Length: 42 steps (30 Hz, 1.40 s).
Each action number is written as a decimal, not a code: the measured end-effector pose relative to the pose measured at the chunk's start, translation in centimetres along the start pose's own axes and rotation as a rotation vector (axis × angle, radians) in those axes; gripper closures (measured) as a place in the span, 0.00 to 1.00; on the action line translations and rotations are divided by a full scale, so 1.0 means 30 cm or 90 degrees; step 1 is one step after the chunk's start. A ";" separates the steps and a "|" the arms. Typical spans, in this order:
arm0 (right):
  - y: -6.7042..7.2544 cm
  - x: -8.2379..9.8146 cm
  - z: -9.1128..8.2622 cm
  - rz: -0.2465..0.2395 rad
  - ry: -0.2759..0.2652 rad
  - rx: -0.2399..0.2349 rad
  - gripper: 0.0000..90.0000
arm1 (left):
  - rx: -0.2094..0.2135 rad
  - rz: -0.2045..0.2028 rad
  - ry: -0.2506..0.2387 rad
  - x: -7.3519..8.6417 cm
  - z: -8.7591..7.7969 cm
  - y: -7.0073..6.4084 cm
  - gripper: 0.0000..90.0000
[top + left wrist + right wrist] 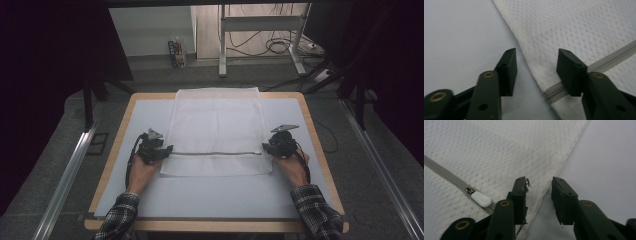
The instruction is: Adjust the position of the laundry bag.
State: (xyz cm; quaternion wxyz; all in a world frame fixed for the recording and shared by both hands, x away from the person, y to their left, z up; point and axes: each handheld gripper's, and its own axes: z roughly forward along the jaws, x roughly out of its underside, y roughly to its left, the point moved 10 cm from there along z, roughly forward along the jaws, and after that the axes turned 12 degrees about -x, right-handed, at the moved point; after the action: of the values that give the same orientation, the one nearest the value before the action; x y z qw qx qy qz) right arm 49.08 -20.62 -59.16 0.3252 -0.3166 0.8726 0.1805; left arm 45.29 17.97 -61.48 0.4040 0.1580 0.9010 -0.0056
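Mesh bag [216, 131], white, one item: lying flat at the centre of the table [125, 200], its far edge reaching the 12 o'clock side of the tabletop. Fabric is a dotted mesh, seen close in both gripper views.

Zipper [215, 153], grey: runs straight across the bag near its 6 o'clock edge, from 9 o'clock to 3 o'clock. Zipper pull [481, 199], white, sits at the 3 o'clock end of the track.

Left hand-held gripper [159, 151], mine: at the bag's 9 o'clock edge, level with the zipper. Released; its jaws stand apart, one over bare table, the other over the mesh just above the zipper's end, with the bag's edge running between them.

Right hand-held gripper [270, 148], mine: at the bag's 3 o'clock edge, beside the zipper pull. Released; jaws parted and straddling the bag's edge, nothing between them gripped. The pull lies just beside the jaw that is over the mesh.

Sleeves, checked, two: entering from 6 o'clock.
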 end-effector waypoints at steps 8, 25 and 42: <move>0.022 -0.001 0.004 -0.007 0.013 -0.011 0.97 | 0.009 -0.041 0.013 0.001 -0.006 -0.007 0.87; 0.051 -0.004 -0.049 -0.043 0.004 -0.019 0.98 | 0.064 -0.025 0.015 0.009 -0.079 -0.022 0.97; 0.107 0.043 -0.142 -0.069 0.008 -0.034 0.98 | 0.091 0.017 0.004 0.045 -0.188 -0.077 0.97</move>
State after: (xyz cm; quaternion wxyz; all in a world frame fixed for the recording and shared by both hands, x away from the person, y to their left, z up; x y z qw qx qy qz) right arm 44.24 -21.03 -56.60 0.3206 -0.3733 0.8509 0.1841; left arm 39.69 16.93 -58.93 0.3889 0.1984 0.8974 -0.0641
